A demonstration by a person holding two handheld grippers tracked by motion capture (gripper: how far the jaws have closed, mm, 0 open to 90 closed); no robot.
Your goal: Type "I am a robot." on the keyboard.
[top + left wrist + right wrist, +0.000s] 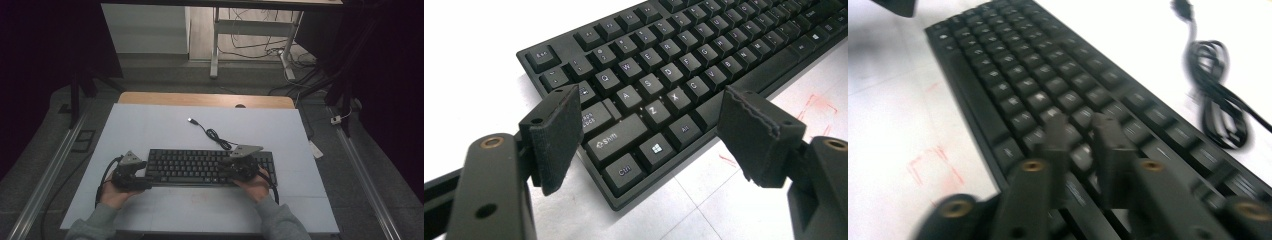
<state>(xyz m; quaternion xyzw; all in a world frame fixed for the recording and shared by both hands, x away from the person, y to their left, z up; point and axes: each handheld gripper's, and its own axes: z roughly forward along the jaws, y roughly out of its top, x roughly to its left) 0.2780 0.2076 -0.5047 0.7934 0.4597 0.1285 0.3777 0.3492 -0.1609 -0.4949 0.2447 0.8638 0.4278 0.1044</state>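
Observation:
A black keyboard [200, 167] lies across the near middle of the white table mat [150, 125]. Its cable [215, 134] coils behind it and ends in a USB plug [191, 120]. My left gripper [145, 181] is at the keyboard's left end. In the left gripper view it [651, 105] is wide open, its pads on either side of the lower-left corner keys of the keyboard [664, 65] without touching them. My right gripper [232, 169] hovers over the keyboard's right part. The right gripper view is blurred. There its jaws [1080, 120] stand a narrow gap apart above the keys [1038, 75], with nothing between them.
Faint red marks [819, 107] are drawn on the mat just in front of the keyboard. The coiled cable [1218, 95] lies beyond the keyboard's far edge. A wooden desk edge [205, 99] runs behind the mat. Desk legs and loose cables [250, 47] stand on the floor farther back.

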